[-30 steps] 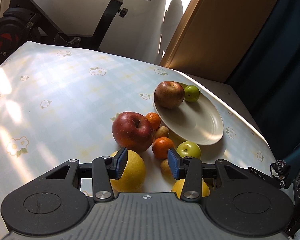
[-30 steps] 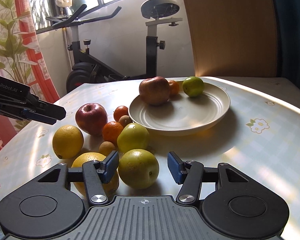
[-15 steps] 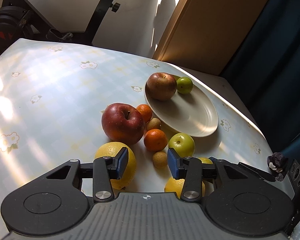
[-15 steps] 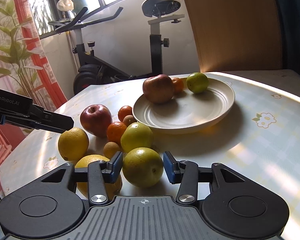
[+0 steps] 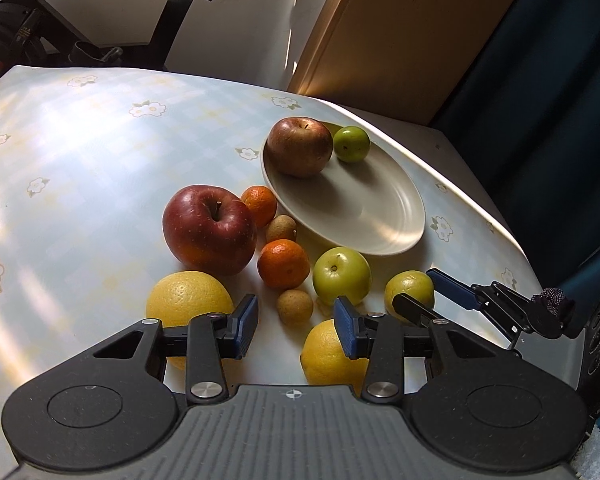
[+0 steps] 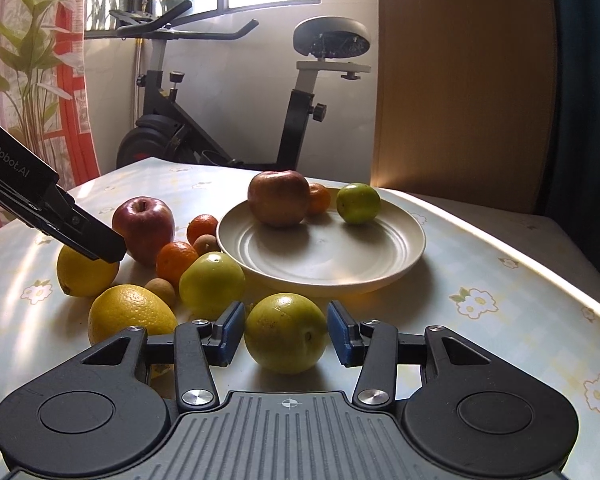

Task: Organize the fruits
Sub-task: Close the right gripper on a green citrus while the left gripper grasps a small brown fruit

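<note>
My right gripper (image 6: 286, 336) is shut on a yellow-green round fruit (image 6: 286, 338) that rests on the table; both blue pads press its sides. The left wrist view shows that fruit (image 5: 410, 288) between the right gripper's fingers (image 5: 448, 286). My left gripper (image 5: 296, 328) hovers open and holds nothing; a small brown longan (image 5: 295, 307) shows between its tips, untouched. The cream plate (image 5: 364, 216) carries a brownish apple (image 5: 300, 146) and a small green fruit (image 5: 352, 144). A red apple (image 5: 210, 234), two mandarins (image 5: 284, 263), a green apple (image 5: 342, 272) and two yellow citrus (image 5: 188, 300) lie loose on the table.
The flowered tablecloth (image 5: 80, 160) lies bare to the left. A third mandarin (image 6: 318, 198) sits on the plate (image 6: 324, 248) behind the brownish apple. An exercise bike (image 6: 300, 120) and a wooden panel (image 6: 460, 100) stand past the table's far edge, a dark curtain (image 5: 560, 120) on the right.
The right gripper's jaws have closed onto the yellow-green fruit. The left gripper has moved lower and closer over the loose fruit, its jaws still apart.
</note>
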Demonstrator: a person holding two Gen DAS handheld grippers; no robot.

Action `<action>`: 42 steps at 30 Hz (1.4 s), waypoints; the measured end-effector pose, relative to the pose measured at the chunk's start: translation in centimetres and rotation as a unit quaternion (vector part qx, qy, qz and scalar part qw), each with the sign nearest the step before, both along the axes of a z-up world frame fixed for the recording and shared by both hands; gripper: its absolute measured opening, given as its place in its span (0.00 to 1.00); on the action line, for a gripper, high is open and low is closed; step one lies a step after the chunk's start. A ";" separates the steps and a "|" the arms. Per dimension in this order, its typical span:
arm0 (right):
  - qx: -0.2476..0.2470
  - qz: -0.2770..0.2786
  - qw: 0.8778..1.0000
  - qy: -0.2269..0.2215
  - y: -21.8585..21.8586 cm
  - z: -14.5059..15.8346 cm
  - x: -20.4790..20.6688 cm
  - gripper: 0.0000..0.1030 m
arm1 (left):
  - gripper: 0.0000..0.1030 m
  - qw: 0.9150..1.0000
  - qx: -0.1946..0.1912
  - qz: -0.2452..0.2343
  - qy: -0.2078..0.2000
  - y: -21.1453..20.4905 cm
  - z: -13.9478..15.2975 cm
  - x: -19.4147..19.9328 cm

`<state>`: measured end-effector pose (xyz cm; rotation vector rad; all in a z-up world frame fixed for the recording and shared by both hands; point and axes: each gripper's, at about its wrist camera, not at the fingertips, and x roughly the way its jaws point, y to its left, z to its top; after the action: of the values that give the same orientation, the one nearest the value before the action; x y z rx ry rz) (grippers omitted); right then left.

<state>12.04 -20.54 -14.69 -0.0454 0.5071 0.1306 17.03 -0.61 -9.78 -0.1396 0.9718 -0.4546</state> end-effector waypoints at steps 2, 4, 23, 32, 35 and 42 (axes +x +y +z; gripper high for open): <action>0.014 0.003 1.000 0.004 -0.4 -0.2 0.0 0.41 | 0.38 1.000 0.004 -0.002 0.006 -0.3 -0.1 0.2; 0.011 0.003 1.000 0.000 -0.3 -0.2 -0.1 0.41 | 0.38 1.000 0.003 -0.002 0.011 -0.4 -0.2 0.4; 0.077 0.012 0.997 0.015 -2.1 -0.5 0.1 0.42 | 0.32 0.998 0.005 0.008 0.064 -2.0 -1.9 2.7; 0.077 0.012 0.997 0.015 -2.0 -0.5 0.1 0.42 | 0.31 0.998 0.034 0.004 0.061 -2.8 -2.7 3.2; 0.081 0.012 0.997 0.016 -2.1 -0.5 0.1 0.42 | 0.31 0.997 0.050 -0.002 0.052 -3.4 -2.8 3.3; 0.083 0.012 0.996 0.016 -2.2 -0.5 0.1 0.42 | 0.30 0.996 0.082 -0.014 0.034 -4.2 -3.0 2.8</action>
<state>12.12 -22.72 -15.19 0.1128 0.5264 0.1967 19.82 -4.84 -12.75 0.0070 1.0756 -0.3952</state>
